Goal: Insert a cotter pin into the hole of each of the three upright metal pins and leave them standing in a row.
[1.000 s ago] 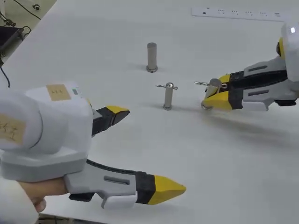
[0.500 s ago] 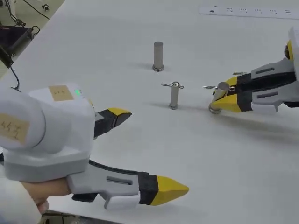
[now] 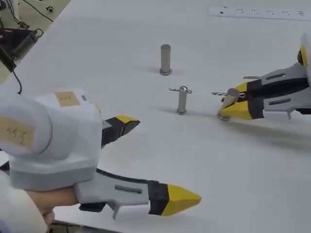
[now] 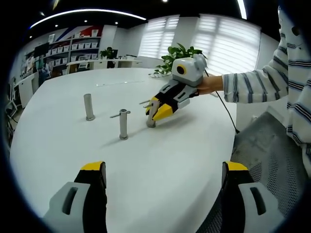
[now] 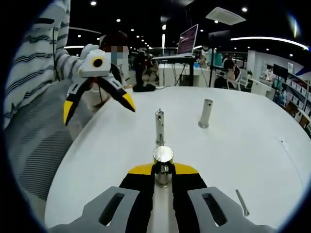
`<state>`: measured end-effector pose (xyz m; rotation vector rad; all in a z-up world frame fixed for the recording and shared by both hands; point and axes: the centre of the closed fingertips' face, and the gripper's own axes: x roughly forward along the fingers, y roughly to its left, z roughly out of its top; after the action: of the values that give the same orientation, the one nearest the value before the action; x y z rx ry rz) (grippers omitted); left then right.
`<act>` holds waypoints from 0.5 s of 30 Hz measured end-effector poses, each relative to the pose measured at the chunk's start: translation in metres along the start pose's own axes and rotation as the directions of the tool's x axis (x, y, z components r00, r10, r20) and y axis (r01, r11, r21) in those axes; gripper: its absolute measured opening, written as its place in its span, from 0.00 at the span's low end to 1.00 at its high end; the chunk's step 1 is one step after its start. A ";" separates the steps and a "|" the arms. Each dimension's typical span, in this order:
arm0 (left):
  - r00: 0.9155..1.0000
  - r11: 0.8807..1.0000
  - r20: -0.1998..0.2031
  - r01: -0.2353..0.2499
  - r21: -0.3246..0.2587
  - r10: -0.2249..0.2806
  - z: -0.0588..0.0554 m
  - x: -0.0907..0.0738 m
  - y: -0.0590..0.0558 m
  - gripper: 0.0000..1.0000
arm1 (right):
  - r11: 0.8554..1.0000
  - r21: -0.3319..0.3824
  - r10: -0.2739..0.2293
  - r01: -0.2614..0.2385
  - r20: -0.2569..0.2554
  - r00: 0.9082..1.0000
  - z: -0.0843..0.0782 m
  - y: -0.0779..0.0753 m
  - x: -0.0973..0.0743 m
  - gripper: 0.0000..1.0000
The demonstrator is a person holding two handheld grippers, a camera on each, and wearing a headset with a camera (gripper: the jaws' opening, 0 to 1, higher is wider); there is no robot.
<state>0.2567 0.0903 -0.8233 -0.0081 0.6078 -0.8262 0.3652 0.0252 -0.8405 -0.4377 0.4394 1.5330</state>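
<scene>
The right gripper [image 3: 229,103] pinches the near pin [image 5: 163,154], its lower half hidden by the jaws, in a row with the cottered middle pin [image 3: 182,100] and far pin [image 3: 165,59]; the left gripper [image 3: 167,160] hangs spread wide.

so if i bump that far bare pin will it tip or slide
Probably tips rather than slides: the far pin is tall and slim on a small flanged foot. It looks like solid metal, so likely stiff and heavy for its size. Once down, its round body could roll on the smooth table.
</scene>
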 end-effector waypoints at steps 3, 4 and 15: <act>1.000 1.000 -0.012 0.011 0.020 -0.010 -0.002 0.000 -0.004 0.99 | 1.000 0.018 0.001 0.000 -0.010 1.000 0.001 0.002 0.000 0.15; 1.000 1.000 -0.012 0.012 0.022 -0.012 -0.002 0.000 -0.004 0.99 | 1.000 0.016 0.000 0.000 -0.010 1.000 0.001 0.001 0.000 0.15; 1.000 0.999 0.001 0.006 0.031 -0.006 0.005 -0.005 -0.004 0.99 | 0.993 0.071 -0.098 0.096 0.017 0.995 0.017 0.000 -0.025 0.41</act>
<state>0.2543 0.0898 -0.8157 0.0181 0.5936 -0.8412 0.3654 0.0127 -0.8130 -0.3835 0.4481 1.4227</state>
